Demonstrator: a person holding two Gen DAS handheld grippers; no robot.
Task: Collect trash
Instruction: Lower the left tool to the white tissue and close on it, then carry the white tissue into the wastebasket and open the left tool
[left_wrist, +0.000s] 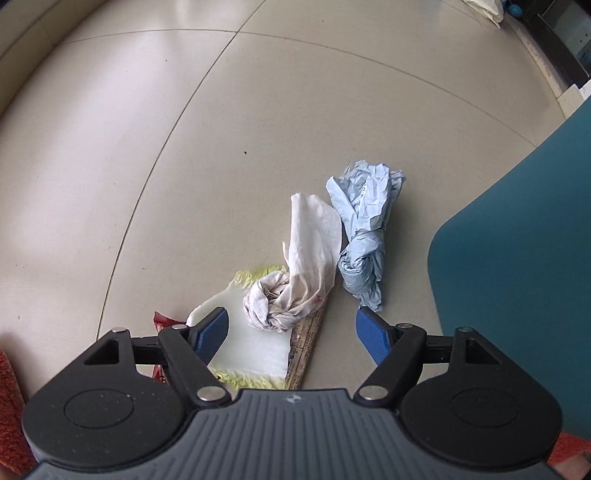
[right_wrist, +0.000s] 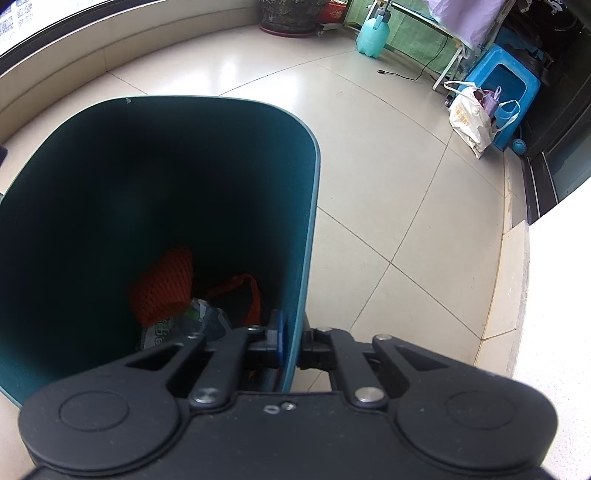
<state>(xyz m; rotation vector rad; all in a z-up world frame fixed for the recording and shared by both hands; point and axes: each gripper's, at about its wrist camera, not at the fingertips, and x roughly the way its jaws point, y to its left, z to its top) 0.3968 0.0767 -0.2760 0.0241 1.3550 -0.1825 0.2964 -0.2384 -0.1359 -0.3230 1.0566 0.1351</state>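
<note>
- Left wrist view looks steeply down, close over floor trash, past the left gripper (left_wrist: 291, 332)
- Right wrist view looks down into the teal bin (right_wrist: 310, 206), very near
- Both share the bin (left_wrist: 517, 240) and tiled floor (left_wrist: 184, 147)

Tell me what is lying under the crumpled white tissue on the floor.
The white tissue rests partly on a cabbage leaf and a strip of printed paper. A red wrapper peeks out beyond the leaf. Whatever else sits beneath the tissue is covered.

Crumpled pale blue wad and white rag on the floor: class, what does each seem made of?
Crumpled pale blue wad: probably thin plastic film, slightly glossy, with sharp creases and a knot. White rag: likely soft matte tissue or cloth, limp, twisted, stained red.
</note>
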